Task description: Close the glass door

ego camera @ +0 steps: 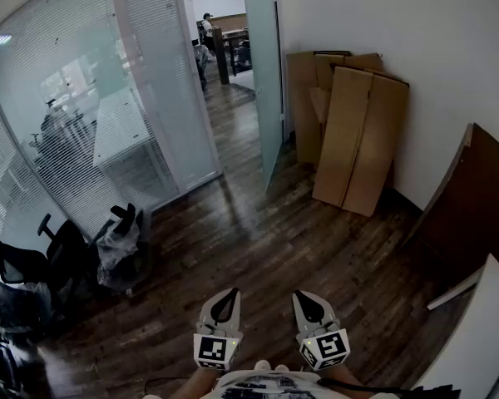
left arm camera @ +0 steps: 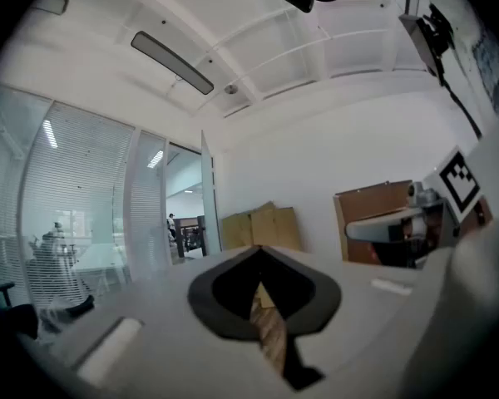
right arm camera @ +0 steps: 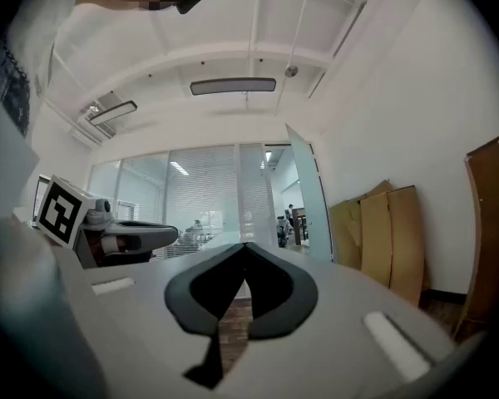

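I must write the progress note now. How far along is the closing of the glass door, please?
Done: nothing yet; the glass door stands open, swung into the room near the cardboard sheets. In hand: nothing; the left tongs and the right tongs are both shut and empty, well short of the door. Left: everything, probably approach the door and push it closed.

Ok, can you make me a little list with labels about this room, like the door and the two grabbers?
door: glass door, standing open
left gripper: jaws shut, nothing in them, far from the door
right gripper: jaws shut, nothing in them, next to the left one
right of the door: cardboard sheets, leaning upright
left side: office chairs by the glass wall
floor: dark wood
job: door not yet closed
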Motion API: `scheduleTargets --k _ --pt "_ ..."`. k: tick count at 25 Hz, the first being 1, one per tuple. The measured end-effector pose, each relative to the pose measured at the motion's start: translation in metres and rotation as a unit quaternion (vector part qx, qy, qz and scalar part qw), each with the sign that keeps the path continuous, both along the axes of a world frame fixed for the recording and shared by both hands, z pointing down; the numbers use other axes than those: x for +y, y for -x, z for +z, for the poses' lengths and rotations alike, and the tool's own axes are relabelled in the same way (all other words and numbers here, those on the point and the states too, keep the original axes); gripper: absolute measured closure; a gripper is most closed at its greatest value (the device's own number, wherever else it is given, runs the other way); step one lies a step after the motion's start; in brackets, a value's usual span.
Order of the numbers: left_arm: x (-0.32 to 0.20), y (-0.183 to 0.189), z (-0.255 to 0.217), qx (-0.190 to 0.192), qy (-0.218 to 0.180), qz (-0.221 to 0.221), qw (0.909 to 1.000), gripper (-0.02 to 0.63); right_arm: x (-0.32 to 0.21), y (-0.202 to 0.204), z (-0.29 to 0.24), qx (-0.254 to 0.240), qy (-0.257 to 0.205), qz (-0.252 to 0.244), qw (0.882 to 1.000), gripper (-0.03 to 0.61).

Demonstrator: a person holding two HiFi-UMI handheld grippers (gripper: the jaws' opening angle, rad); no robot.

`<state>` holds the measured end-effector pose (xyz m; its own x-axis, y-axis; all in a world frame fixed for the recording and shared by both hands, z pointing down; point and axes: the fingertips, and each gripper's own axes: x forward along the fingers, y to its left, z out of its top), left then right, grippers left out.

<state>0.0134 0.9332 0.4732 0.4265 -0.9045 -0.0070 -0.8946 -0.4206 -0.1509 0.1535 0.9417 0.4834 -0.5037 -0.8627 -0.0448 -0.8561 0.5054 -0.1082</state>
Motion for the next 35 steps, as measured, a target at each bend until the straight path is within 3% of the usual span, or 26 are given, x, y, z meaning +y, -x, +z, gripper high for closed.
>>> scheduleTargets --k 27,35 --pt "-0.006 -0.007 0.024 0.000 0.028 -0.035 0.9990 0.614 -0.021 -0.028 0.020 -0.015 0.028 0.003 0.999 0.571" --pt "-0.041 0.005 0.030 0.005 0.027 -0.032 0.9991 0.614 -0.055 -0.017 0.029 -0.004 0.035 0.006 0.999 0.571"
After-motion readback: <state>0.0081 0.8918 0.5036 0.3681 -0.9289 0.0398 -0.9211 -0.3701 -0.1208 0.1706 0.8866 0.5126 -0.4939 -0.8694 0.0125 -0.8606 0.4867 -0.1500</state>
